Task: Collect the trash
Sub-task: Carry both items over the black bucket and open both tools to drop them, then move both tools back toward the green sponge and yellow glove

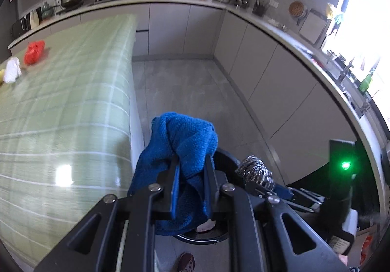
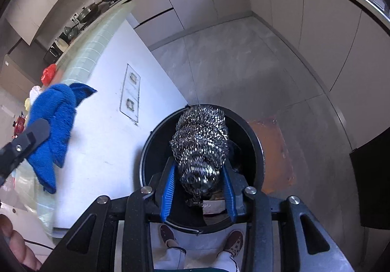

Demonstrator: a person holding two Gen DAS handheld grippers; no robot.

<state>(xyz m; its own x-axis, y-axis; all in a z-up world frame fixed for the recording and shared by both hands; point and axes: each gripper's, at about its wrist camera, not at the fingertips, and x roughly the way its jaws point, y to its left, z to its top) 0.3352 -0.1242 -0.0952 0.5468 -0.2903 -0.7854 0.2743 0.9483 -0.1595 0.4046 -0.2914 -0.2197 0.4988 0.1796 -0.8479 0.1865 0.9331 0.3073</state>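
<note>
Right gripper [image 2: 198,186], jaws partly spread, holds steel scourer [image 2: 199,142] over the black bin [image 2: 146,150], left gripper [image 1: 190,174] clamps blue cloth [image 1: 185,140] beside its rim; an early release risks dropping the cloth outside.

A table [image 1: 73,91] covered with a green checked cloth carries a red crumpled bag [image 1: 34,52] and a white wad [image 1: 12,70] just beside it. A black bin [image 2: 258,150] stands on the grey tiled floor [image 1: 185,91] beside the table.
</note>
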